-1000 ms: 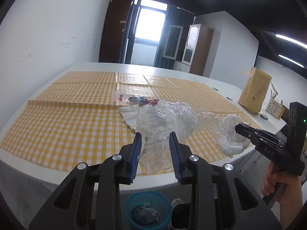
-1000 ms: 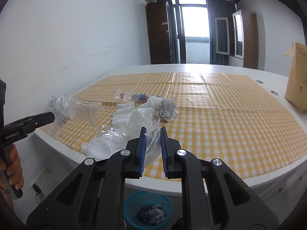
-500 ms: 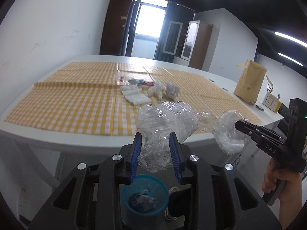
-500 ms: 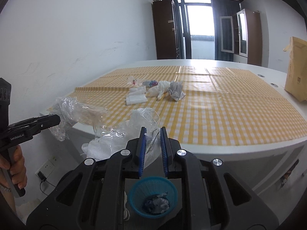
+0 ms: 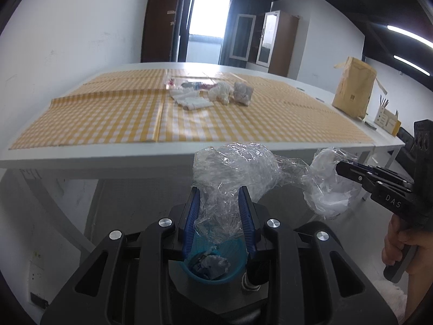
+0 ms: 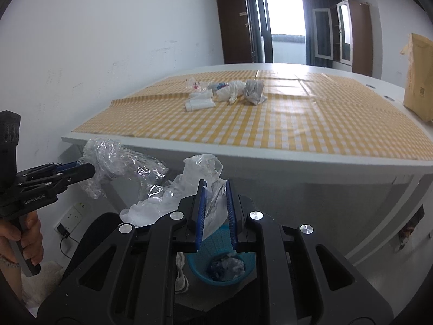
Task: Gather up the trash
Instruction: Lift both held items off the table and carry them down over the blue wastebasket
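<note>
Together we carry one long bundle of crumpled clear plastic wrap (image 5: 238,168) off the table (image 5: 81,157), the left gripper (image 5: 219,211) clenched on one end and the right gripper (image 6: 215,203) clamped on the whiter end, so neither end trails as it hangs above the blue basket (image 5: 216,260) on the floor. More trash (image 6: 224,92) waits on the checked cloth (image 6: 297,119). We read "DAS" on the right gripper's side and "GenRobot.AI" on the left's.

Basket (image 5: 216,265) on floor before table (image 5: 108,159); wrappers (image 5: 213,94) on table.
</note>
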`<control>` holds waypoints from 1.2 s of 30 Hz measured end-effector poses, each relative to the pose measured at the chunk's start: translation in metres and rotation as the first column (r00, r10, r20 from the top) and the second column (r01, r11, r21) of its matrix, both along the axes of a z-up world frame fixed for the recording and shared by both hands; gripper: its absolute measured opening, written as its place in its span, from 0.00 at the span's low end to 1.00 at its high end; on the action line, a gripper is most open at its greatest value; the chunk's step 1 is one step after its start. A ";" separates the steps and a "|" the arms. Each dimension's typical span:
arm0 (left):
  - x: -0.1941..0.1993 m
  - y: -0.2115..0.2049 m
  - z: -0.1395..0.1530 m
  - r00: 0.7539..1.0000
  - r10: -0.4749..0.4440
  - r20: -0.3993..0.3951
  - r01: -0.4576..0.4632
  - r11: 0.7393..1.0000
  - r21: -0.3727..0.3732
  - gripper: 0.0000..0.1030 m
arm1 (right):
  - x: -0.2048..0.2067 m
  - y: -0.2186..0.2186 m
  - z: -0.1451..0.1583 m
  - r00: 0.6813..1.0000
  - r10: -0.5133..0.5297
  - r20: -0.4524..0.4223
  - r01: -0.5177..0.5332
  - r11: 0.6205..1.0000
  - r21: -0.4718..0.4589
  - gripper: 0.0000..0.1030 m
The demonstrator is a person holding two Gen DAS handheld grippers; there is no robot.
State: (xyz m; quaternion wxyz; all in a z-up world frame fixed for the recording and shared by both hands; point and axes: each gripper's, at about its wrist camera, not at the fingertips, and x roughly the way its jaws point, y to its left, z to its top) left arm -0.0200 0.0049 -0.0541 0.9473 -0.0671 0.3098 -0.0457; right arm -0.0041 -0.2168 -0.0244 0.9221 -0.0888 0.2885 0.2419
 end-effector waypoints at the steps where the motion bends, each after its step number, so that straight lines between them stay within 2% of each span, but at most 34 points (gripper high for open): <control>1: 0.000 -0.001 -0.006 1.000 -0.003 -0.012 0.003 1.000 0.006 0.28 | -0.001 0.000 -0.004 1.000 0.001 -0.006 -0.002 1.000 -0.005 0.13; 5: -0.003 -0.006 -0.023 1.000 0.010 -0.026 -0.009 0.999 0.037 0.28 | -0.001 0.000 -0.020 1.000 0.004 -0.030 -0.005 1.000 -0.024 0.13; 13: 0.013 -0.003 -0.067 0.993 0.026 -0.115 -0.020 0.998 0.053 0.24 | 0.010 0.000 -0.059 0.994 0.000 -0.108 -0.005 0.999 -0.046 0.13; 19: 0.032 0.003 -0.096 0.984 0.021 -0.175 -0.019 1.000 0.012 0.22 | 0.024 0.007 -0.089 0.986 0.012 -0.169 -0.020 0.999 -0.049 0.12; 23: 0.043 0.003 -0.113 0.979 0.024 -0.204 -0.021 1.000 0.019 0.21 | 0.032 0.011 -0.107 0.980 0.015 -0.201 -0.028 0.998 -0.064 0.12; 29: 0.065 0.006 -0.141 0.965 0.030 -0.260 -0.029 1.000 0.005 0.21 | 0.052 0.013 -0.134 0.967 0.004 -0.254 -0.026 0.996 -0.084 0.12; 36: 0.099 0.007 -0.177 0.943 0.043 -0.330 -0.032 0.999 0.038 0.21 | 0.081 0.022 -0.169 0.951 -0.015 -0.307 -0.025 0.992 -0.126 0.11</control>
